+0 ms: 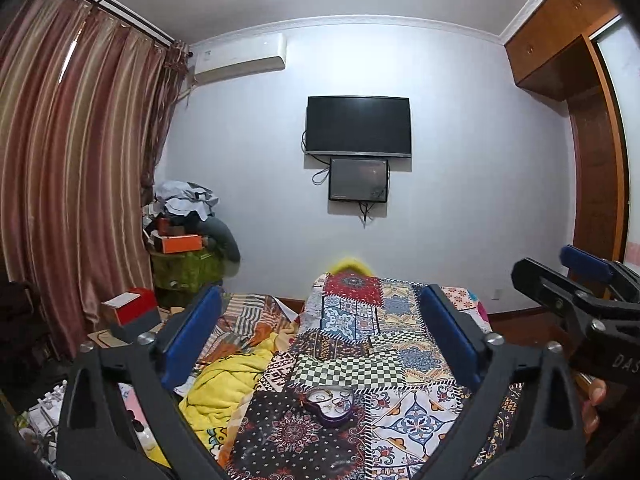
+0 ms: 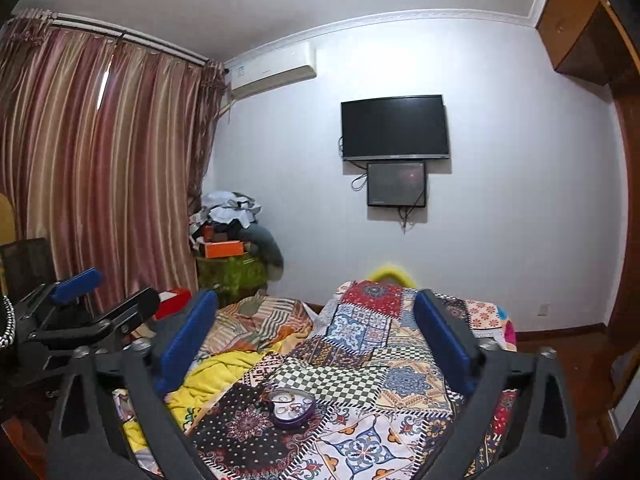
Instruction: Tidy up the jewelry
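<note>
- Left gripper (image 1: 320, 344): my fingers stand wide apart, nothing between the blue pads (image 1: 192, 336). Held above the bed, aimed down its length toward the far wall.
- Right gripper (image 2: 316, 340): fingers likewise spread wide, nothing held. Same height and heading, just to the right of the left one.
- Each gripper shows in the other's view: the right at the right edge of the left wrist view, the left at the left edge of the right wrist view. They are near each other, not touching.
- A fingertip of my right hand (image 1: 596, 396) shows below the right gripper's body.
- Jewelry box (image 1: 331, 405): heart-shaped, purple wall, open on top, resting on the patchwork quilt (image 1: 360, 332) low and centred between my fingers in both views.
- Inside the box: a few small ring-like pieces (image 2: 289, 403) on a pale lining; too small to count or name.
- Yellow blanket (image 1: 224, 384) lies bunched on the bed left of the box, apart from it.
- Far wall: TV (image 1: 358, 126) with a smaller screen (image 1: 359, 180) just under it.
</note>
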Available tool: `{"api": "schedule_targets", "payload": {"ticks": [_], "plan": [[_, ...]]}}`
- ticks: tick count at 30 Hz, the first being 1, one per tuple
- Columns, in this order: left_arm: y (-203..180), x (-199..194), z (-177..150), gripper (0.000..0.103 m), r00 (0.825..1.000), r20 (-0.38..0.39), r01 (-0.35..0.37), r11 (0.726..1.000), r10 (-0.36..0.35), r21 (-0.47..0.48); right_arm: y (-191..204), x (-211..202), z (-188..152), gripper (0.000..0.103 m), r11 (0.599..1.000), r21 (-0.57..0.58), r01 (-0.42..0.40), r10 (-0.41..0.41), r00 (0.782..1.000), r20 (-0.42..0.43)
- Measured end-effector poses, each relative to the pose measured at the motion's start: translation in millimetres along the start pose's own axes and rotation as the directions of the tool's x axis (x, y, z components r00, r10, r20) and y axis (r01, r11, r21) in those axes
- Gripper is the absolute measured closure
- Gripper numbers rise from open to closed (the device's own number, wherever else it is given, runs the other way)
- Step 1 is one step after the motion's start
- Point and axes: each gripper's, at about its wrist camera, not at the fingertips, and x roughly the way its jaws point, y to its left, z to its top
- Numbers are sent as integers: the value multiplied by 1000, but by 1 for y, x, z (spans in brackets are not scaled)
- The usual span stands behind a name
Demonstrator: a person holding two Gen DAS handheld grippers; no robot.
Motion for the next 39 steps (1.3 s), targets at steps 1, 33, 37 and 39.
{"api": "schedule_targets", "payload": {"ticks": [1,33,37,39], "plan": [[-1,-1,0,1,1000,0,-4,1000,4,3,0,-2,0,0,1000,3,10,-10,1000,9],[-5,12,-13,1,998,-67,-2,1000,3,5,-9,-16,-11,0,999,16,31,-30,998,-50],[-5,13,-14,1,998,-70,-1,1000,1,1,-8,-16,-10,0,999,16,31,-30,998,-51],[-4,13,-13,0,997,-71,1,1000,-1,0,-8,-16,-10,0,999,16,31,-30,998,-51]]}}
